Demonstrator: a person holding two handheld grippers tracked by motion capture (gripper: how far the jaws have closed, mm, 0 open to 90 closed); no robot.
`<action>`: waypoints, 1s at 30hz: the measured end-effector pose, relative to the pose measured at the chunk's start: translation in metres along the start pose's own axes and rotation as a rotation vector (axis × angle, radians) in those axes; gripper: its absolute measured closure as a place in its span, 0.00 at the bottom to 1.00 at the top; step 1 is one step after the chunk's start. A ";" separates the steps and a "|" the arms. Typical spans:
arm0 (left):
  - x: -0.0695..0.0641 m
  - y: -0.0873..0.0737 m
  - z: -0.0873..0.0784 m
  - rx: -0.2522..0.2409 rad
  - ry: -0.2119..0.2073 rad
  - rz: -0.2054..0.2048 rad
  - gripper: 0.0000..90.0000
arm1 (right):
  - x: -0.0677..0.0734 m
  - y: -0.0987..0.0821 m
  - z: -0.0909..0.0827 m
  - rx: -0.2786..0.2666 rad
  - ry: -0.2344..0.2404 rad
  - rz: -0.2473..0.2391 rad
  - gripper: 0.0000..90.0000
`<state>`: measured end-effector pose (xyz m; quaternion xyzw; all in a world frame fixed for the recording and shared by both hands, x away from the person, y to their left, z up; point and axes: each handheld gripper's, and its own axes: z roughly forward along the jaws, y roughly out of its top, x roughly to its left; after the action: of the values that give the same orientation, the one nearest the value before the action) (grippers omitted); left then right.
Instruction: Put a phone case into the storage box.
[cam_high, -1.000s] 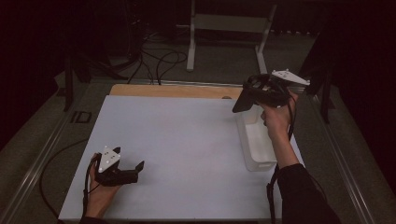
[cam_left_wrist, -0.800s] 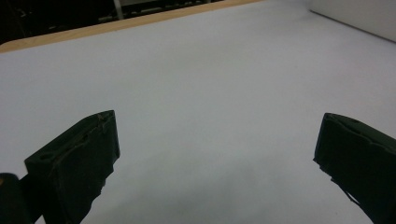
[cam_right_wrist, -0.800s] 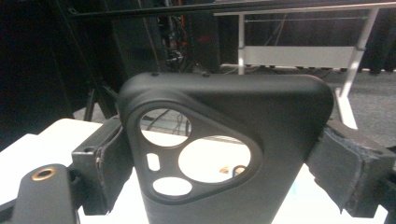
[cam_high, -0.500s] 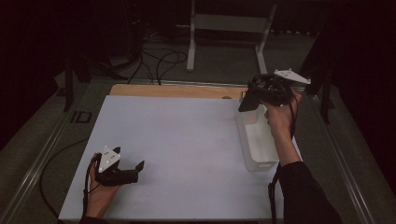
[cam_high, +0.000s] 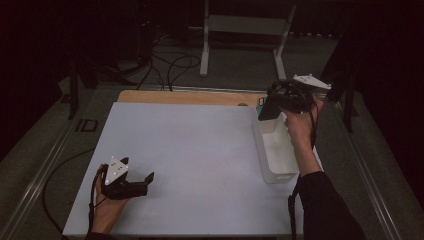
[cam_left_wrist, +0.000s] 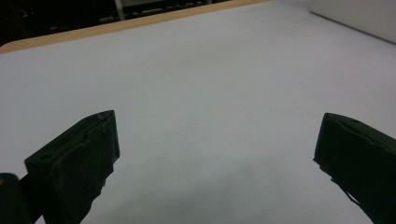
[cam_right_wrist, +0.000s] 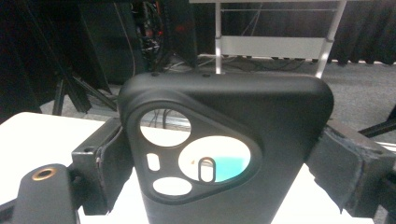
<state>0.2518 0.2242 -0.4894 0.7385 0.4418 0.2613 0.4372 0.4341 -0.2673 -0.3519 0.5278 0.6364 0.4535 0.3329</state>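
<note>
While the right gripper (cam_high: 270, 107) holds a black phone case (cam_right_wrist: 224, 154) aloft, the left gripper (cam_high: 142, 182) rests low on the table (cam_high: 200, 150).

In the right gripper view, both jaws press the case's two sides, clamped on it; its back faces the camera, top edge up, with camera cutouts showing through to the far surroundings. In the high view the case hangs above the far end of a white rectangular bin (cam_high: 275, 150) that lies below the right jaws. In the left gripper view the left jaws stand wide apart with bare white table between them, the bin's wall (cam_left_wrist: 359, 16) well beyond them.
</note>
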 end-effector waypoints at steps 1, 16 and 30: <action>0.000 0.000 0.000 0.000 0.000 0.000 0.01 | 0.000 0.000 0.001 0.004 -0.001 0.000 0.16; 0.000 0.000 0.000 0.001 0.001 0.002 0.01 | -0.002 -0.006 0.012 0.045 -0.030 -0.014 0.16; 0.000 0.000 0.000 0.003 0.001 0.001 0.01 | -0.003 -0.010 0.021 0.075 -0.059 -0.026 0.16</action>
<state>0.2519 0.2241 -0.4896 0.7392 0.4419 0.2614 0.4358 0.4504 -0.2658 -0.3691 0.5446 0.6497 0.4093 0.3372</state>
